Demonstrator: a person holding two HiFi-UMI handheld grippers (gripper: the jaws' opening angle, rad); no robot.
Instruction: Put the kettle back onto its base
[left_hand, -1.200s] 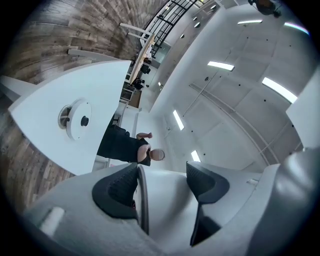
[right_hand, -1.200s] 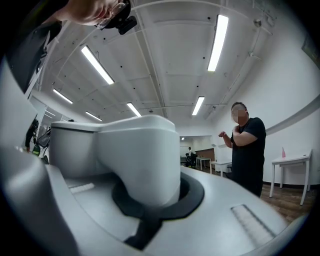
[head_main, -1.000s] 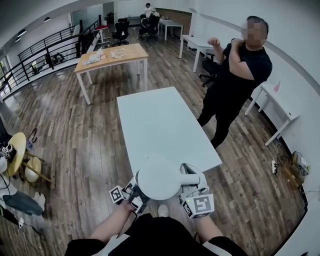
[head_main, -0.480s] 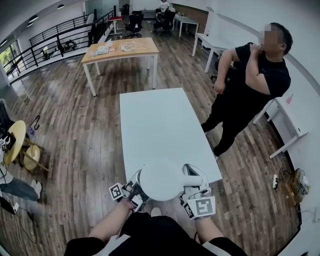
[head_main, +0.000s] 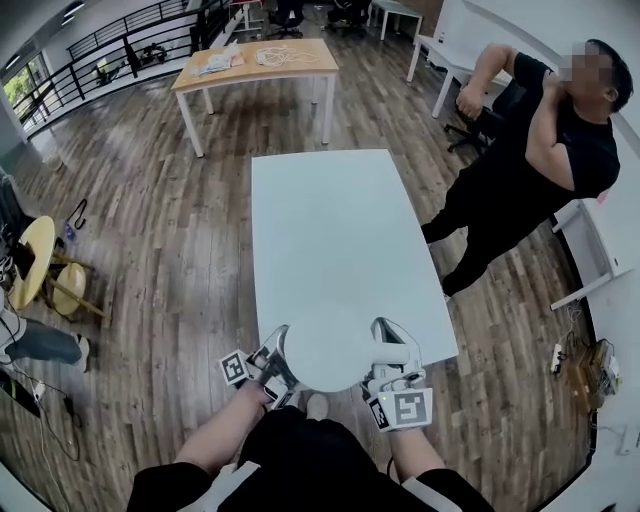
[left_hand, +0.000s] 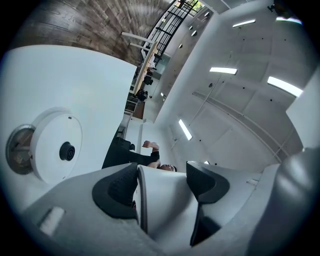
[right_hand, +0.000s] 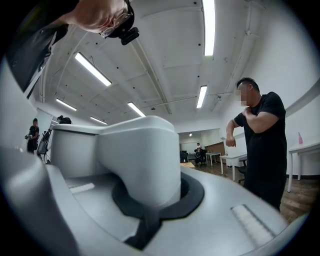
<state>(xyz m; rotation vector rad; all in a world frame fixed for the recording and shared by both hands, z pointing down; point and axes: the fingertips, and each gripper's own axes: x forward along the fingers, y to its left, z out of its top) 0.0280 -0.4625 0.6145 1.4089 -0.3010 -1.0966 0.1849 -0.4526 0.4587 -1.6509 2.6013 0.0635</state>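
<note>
**Kettle (head_main: 325, 350) carried further in over the table's (head_main: 330, 230) near end**

Since a second ago we have brought the kettle forward, so it now hangs above the white table's near edge. Our right gripper (right_hand: 150, 192) is clamped tight round the handle (right_hand: 140, 155), bearing the weight. Our left gripper (left_hand: 162, 185) pinches a white lip of the body, we judge to steady it. The round base (left_hand: 55, 147) lies on the table close by, connector up. A bystander (head_main: 530, 170) stands well apart.

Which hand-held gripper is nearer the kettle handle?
Right. The right hand-held gripper is clamped on the handle; the left hand-held gripper grips the opposite side of the kettle.
</note>
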